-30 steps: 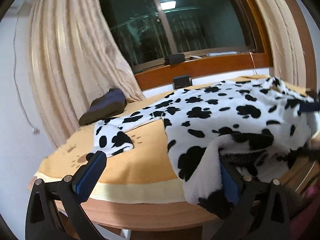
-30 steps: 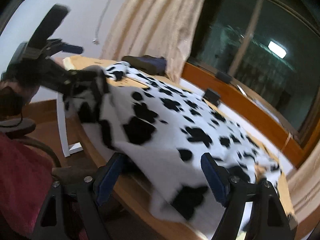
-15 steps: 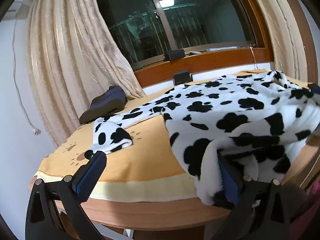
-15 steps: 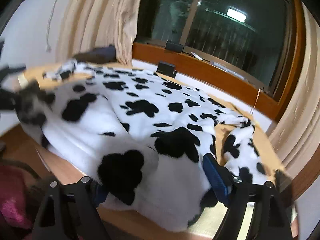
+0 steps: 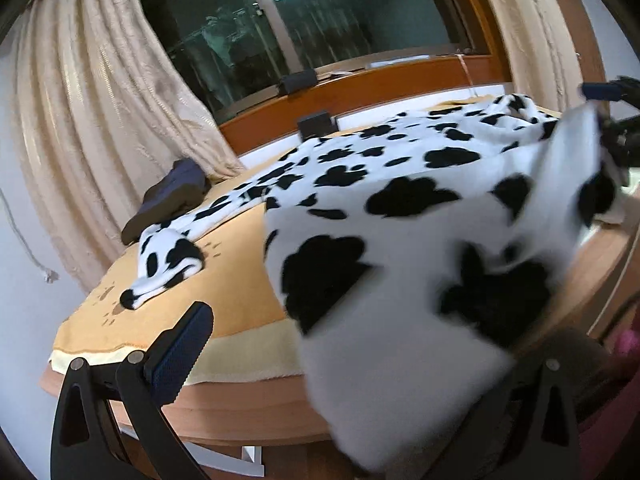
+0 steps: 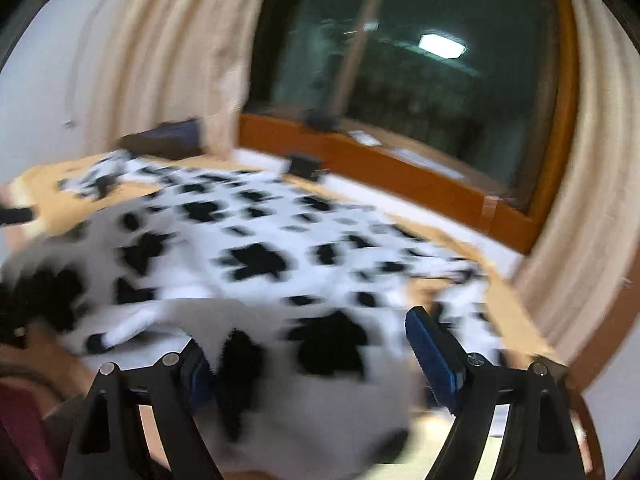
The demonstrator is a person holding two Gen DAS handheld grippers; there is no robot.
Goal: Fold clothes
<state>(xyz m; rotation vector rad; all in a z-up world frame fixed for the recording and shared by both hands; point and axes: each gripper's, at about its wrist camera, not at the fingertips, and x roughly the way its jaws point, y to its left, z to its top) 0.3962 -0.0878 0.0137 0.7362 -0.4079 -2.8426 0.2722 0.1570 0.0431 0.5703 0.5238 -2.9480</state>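
Cow-print garment spread across the tabletop, near hem in front of both my grippers.

The tabletop (image 5: 248, 412) carries an orange mat (image 5: 224, 280), and the garment (image 5: 400, 216) lies over most of it, one sleeve (image 5: 168, 256) stretched toward the left edge, its hem hanging over the near edge. A dark folded cloth (image 5: 172, 196) sits at the far left corner by the curtain (image 5: 100, 128). My left gripper (image 5: 352, 368) has its jaws wide apart with the hem between them. My right gripper (image 6: 316, 364), blurred, also has fabric between its jaws; I cannot tell whether they pinch it.
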